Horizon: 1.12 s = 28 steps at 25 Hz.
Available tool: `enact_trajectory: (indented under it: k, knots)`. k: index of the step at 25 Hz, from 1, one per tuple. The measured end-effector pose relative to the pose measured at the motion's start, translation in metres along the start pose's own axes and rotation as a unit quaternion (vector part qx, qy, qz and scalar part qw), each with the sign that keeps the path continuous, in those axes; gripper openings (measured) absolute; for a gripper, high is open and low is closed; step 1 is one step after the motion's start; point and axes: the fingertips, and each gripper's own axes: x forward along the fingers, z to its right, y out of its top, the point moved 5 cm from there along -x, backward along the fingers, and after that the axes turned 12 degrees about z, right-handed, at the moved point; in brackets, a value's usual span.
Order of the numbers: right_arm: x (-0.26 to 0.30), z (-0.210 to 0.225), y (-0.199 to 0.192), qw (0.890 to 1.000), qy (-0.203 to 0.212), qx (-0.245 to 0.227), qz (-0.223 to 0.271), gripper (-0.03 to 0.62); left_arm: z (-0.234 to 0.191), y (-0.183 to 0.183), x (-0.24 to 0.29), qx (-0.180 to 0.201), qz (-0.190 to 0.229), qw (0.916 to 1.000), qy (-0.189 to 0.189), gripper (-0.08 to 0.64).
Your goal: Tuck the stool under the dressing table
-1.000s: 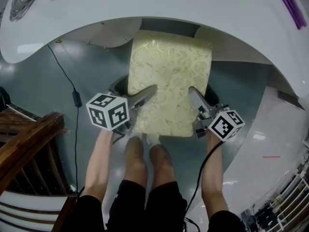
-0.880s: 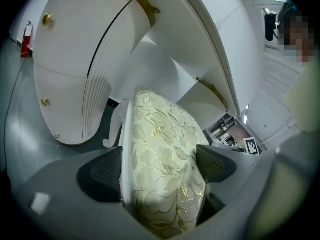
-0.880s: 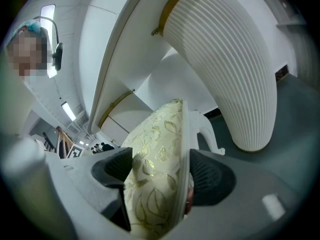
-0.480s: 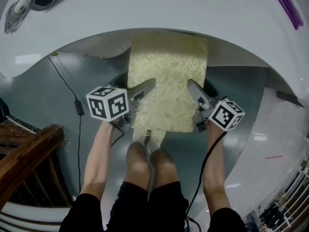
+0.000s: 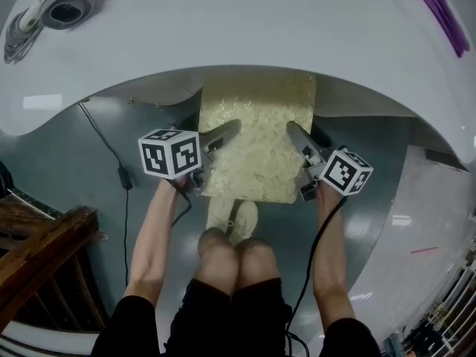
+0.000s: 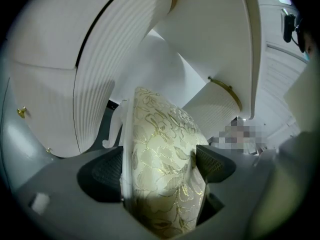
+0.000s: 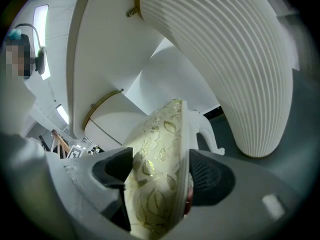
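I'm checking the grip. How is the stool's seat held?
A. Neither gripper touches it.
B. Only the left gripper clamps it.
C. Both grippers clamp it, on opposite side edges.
C: the left gripper and the right gripper each have their jaws closed on the floral stool seat, one at each side edge.

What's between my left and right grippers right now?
The stool: its gold-patterned seat fills that gap in the head view. The left gripper and right gripper each clamp one side edge.
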Motion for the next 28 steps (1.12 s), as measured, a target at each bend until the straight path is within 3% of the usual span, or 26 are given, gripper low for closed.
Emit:
enact_trajectory:
  k: [7,22,28]
  knots:
    - [-0.015,-0.027,0.009,1.000,-0.002,-0.007,0.000,0.356,0.015,0.011,-0.024,-0.002,0.007,1.0000,-0.004,0.471]
    - [0.000,0.004,-0.006,1.000,-0.011,0.002,-0.007,0.356,-0.003,-0.006,0.000,0.000,0.002,1.0000,0.005,0.472]
    - [0.003,0.011,-0.009,1.000,-0.011,0.009,-0.009,0.356,-0.007,-0.015,0.005,-0.021,-0.001,0.9998,-0.004,0.468]
